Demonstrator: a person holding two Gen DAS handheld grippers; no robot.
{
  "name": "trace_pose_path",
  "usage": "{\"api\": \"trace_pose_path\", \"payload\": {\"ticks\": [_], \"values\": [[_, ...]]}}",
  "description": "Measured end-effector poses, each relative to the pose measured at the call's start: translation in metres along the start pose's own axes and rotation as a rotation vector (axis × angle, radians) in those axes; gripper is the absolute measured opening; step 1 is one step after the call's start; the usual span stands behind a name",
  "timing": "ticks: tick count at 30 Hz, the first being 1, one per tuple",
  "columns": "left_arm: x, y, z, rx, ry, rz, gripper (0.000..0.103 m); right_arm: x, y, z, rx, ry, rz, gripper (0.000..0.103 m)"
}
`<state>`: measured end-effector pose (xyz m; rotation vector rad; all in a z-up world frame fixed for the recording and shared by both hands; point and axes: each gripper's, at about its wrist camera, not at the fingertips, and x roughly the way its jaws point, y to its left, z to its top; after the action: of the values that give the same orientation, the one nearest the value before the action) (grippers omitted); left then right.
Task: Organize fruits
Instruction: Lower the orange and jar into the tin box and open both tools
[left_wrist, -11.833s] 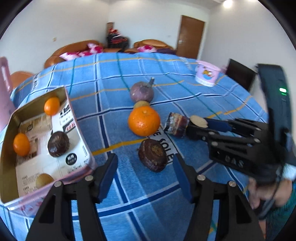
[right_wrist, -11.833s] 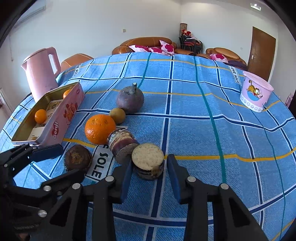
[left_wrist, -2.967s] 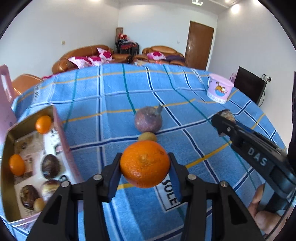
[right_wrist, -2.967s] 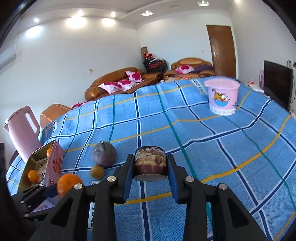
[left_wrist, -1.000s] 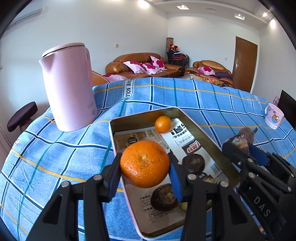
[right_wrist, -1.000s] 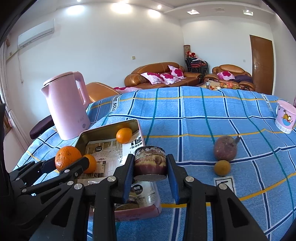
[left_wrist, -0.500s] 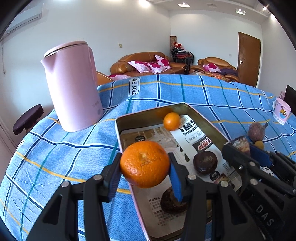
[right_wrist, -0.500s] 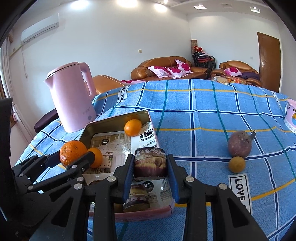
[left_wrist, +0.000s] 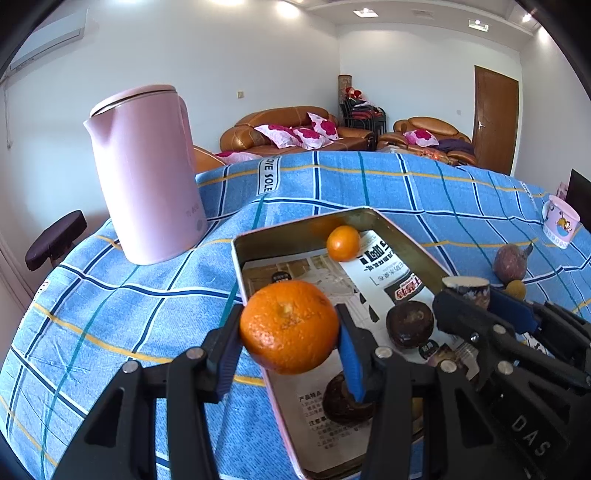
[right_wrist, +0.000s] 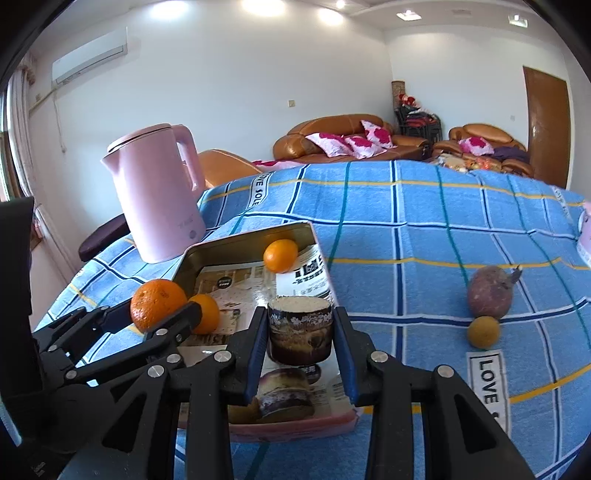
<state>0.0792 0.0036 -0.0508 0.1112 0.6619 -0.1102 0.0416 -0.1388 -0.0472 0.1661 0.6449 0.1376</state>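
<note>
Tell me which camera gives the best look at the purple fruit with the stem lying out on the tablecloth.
The right wrist view. There the purple fruit lies in the open on the tablecloth, stem visible, a small yellow fruit just in front. In the left wrist view the purple fruit sits smaller at the distorted right edge.

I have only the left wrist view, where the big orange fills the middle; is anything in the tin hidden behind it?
Observer: Yes. The right wrist view shows a second small orange in the tin, behind the large orange that sits between the left gripper's jaws, which are opening.
Operator: Thank you. How does the right gripper hold its piece?
Observer: The right gripper is shut on the cut fruit piece, one pad on each side.
Operator: What lies beneath that piece?
Observer: Another cut piece lies at the tin's near end, below the held one in that view.
</note>
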Motion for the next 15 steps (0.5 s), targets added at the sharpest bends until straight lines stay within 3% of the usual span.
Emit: {"api": "trace_pose_path", "payload": {"ticks": [4,12,15], "values": [[-0.002,0.001,0.001,-0.007,-0.002,-0.004,0.058,0.001,-0.008,0.0,0.056,0.012,0.059,0.037],[-0.013,0.006,0.005,-0.038,-0.052,0.042,0.094,-0.009,-0.013,0.002,0.085,-0.021,0.074,0.038],[-0.017,0.007,0.006,-0.043,-0.074,0.062,0.101,-0.016,-0.018,0.002,0.1,-0.045,0.075,0.038]]}}
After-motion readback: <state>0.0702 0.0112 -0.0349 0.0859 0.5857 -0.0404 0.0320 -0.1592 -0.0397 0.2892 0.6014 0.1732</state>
